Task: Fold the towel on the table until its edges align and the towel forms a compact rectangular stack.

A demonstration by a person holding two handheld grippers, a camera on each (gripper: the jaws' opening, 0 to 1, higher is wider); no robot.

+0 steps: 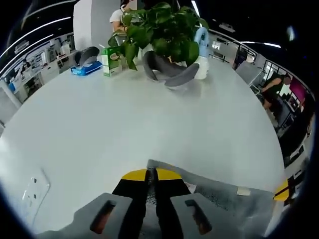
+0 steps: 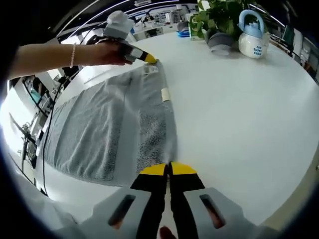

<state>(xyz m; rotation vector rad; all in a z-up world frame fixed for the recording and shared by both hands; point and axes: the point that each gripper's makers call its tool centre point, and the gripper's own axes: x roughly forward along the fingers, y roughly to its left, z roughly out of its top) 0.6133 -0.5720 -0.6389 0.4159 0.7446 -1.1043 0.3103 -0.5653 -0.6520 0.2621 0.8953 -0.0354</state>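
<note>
Two grippers, left gripper [image 2: 151,59] and right gripper [image 2: 168,170], each pinch a towel [image 2: 107,124] corner, ready to fold it across the bench [image 2: 239,109].

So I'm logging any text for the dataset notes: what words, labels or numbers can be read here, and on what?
White teapot with blue handle: dark print in several short lines, too small to read.
Green carton: print too blurred to read.
Blue pack: nothing legible.
Tags on the grey towel edge: nothing legible.
Nothing else carries readable text.
</note>
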